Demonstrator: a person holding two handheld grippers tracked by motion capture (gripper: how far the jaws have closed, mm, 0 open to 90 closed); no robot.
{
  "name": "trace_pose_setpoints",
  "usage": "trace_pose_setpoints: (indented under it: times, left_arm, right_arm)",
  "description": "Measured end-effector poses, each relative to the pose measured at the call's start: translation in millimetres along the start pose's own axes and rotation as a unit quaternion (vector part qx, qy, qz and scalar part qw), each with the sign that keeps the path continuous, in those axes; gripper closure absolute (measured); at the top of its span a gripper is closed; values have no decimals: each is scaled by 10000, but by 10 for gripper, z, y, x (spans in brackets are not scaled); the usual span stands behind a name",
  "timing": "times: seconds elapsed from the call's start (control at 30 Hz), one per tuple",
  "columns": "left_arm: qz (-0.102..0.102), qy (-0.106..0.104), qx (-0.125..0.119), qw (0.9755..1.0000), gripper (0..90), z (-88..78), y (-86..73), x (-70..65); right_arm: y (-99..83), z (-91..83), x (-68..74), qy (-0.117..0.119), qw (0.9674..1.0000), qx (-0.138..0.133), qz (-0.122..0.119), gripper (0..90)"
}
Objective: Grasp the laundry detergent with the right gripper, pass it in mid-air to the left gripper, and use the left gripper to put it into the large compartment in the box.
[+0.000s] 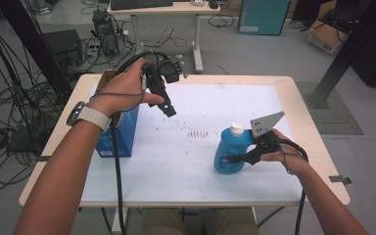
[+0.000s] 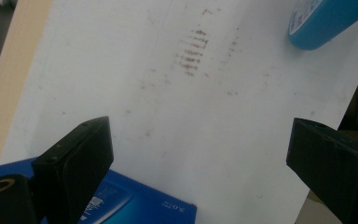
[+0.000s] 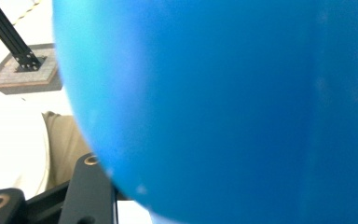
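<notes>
A blue bottle with a white cap stands upright on the white mat, right of centre. My right gripper is shut on its body from the right side; in the right gripper view the bottle sits right against the camera, with one black jaw showing at the lower left. My left gripper hangs in the air at the left, above and just right of a blue box. Its jaws stand wide apart with nothing between them, over the box and the mat.
Brown smudge marks lie on the mat between the two hands. The wooden table borders the mat on all sides. Black frame posts, floor cables and another desk stand beyond the table.
</notes>
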State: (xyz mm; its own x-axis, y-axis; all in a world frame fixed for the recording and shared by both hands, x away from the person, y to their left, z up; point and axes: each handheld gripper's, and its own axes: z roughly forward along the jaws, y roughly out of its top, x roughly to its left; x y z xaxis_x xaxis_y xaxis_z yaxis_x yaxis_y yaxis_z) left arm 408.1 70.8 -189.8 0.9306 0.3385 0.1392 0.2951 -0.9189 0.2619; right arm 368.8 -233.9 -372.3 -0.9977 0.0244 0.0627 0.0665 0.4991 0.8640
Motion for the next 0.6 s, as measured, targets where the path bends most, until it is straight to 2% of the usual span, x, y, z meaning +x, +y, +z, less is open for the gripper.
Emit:
trace_pose_setpoints:
  times: [0.23,0.27,0.43,0.47,0.6]
  left_arm:
    - [176,69,-108,9998,55,-160,101,-182]
    - [193,46,-141,9997,53,-214,128,-237]
    - [316,84,-191,9993,49,-298,172,-324]
    - [349,54,-229,9991,49,-347,196,-373]
    - [385,43,-267,9989,48,-384,227,-430]
  right_arm:
    - [171,-84,22,60,9999,92,99,430]
    - [231,-109,33,84,9999,113,66,430]
    - [351,-169,63,123,9998,133,21,430]
    - [422,-200,79,127,9998,129,0,430]
    - [508,-238,93,156,9998,122,-28,430]
